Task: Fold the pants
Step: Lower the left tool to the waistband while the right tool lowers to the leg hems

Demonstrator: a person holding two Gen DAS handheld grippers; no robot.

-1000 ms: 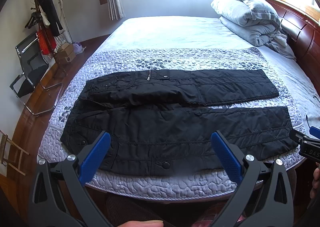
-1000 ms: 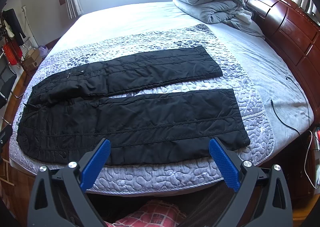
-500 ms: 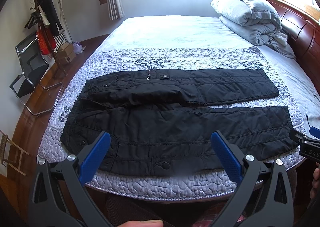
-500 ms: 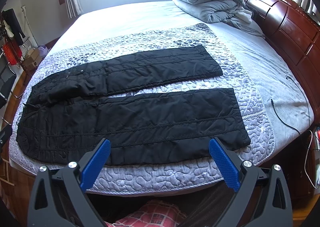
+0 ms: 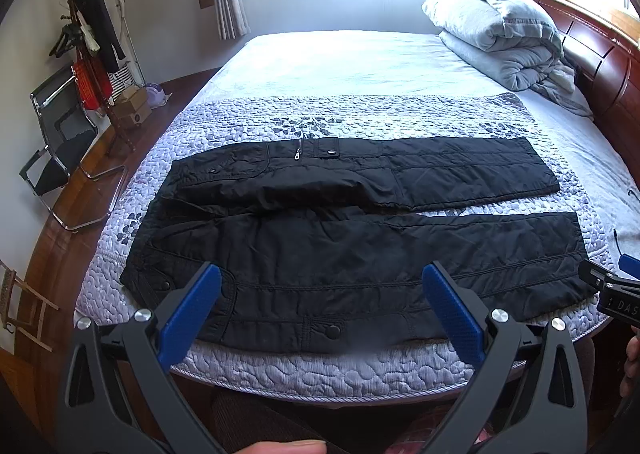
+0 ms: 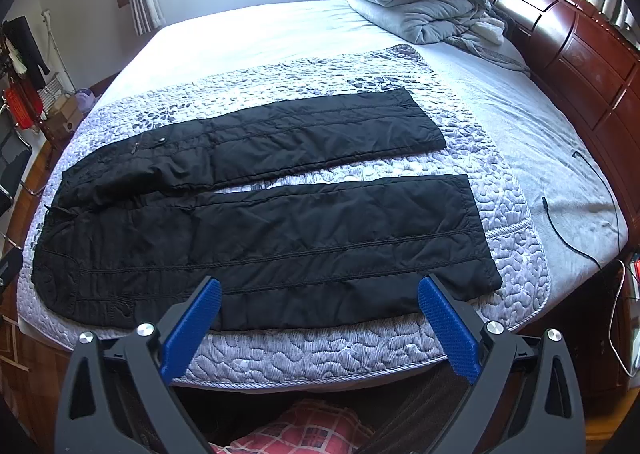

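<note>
Black quilted pants (image 5: 352, 238) lie flat on the bed, waist to the left, both legs spread apart toward the right; they also show in the right wrist view (image 6: 260, 230). My left gripper (image 5: 320, 274) is open and empty, held above the near edge of the bed over the waist and near leg. My right gripper (image 6: 320, 290) is open and empty, held above the near edge over the near leg's lower part. The right gripper's tip also shows at the right edge of the left wrist view (image 5: 612, 286).
The pants rest on a lilac quilted cover (image 5: 320, 366) over the bed. Folded grey bedding (image 5: 496, 30) lies by the wooden headboard (image 6: 580, 54). A black cable (image 6: 568, 222) lies on the sheet at right. A chair (image 5: 60, 158) and a coat rack (image 5: 88, 50) stand at left.
</note>
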